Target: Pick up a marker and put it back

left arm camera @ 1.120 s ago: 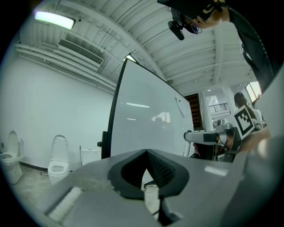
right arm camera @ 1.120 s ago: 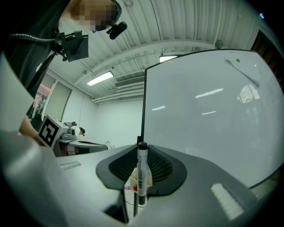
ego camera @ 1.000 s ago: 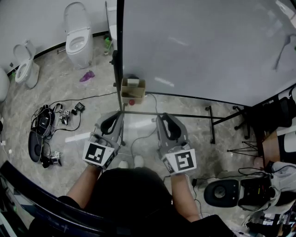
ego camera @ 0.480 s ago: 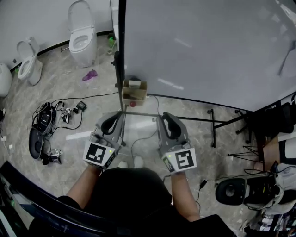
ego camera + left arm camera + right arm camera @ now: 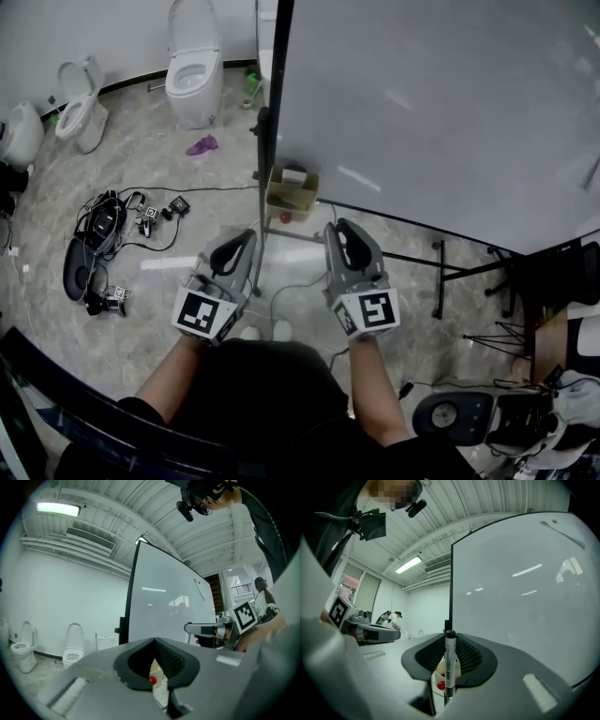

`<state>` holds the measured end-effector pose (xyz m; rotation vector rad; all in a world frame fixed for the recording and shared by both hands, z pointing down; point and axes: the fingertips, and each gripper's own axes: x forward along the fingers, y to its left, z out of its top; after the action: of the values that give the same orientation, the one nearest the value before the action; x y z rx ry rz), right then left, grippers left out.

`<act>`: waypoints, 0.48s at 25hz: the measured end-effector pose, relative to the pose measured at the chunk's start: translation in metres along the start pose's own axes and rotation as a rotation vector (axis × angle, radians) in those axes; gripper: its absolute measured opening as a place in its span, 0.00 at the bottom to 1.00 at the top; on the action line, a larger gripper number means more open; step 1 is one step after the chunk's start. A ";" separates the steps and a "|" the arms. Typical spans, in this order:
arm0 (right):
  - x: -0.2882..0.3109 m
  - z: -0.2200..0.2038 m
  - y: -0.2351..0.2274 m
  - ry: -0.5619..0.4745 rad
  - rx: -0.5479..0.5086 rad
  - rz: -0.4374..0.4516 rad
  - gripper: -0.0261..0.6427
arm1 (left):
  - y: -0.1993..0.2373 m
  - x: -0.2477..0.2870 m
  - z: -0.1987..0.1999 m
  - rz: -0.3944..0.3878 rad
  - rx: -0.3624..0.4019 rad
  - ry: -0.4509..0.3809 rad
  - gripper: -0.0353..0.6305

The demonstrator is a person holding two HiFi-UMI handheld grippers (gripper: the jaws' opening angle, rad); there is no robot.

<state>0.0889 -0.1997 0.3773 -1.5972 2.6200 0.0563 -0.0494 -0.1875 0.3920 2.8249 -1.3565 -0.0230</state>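
You are at the halfway mark: the white marker with a black cap and printed barrel (image 5: 450,662) is out of storage and stands upright, clamped between the ribbed black pads of your right gripper (image 5: 343,234), so the pick-up looks done and the putting back is left. The small open brown cardboard box (image 5: 292,193) at the foot of the large whiteboard (image 5: 441,103) seems the likely place for it, and it lies straight ahead of the marker. Your left gripper (image 5: 236,242) has its jaws drawn together on nothing. Both forearms reach forward, with the grippers level, side by side and aimed at the box.
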 end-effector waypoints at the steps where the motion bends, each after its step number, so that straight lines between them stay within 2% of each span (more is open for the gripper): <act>1: 0.006 -0.002 -0.002 0.001 -0.002 0.007 0.15 | 0.002 -0.001 -0.001 0.012 -0.002 0.001 0.06; 12: 0.063 -0.020 -0.013 0.016 -0.008 0.066 0.15 | 0.026 -0.021 -0.007 0.138 -0.008 0.021 0.06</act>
<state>0.0709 -0.2633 0.3919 -1.5200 2.6868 0.0577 -0.0824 -0.1875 0.4000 2.7097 -1.5395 0.0026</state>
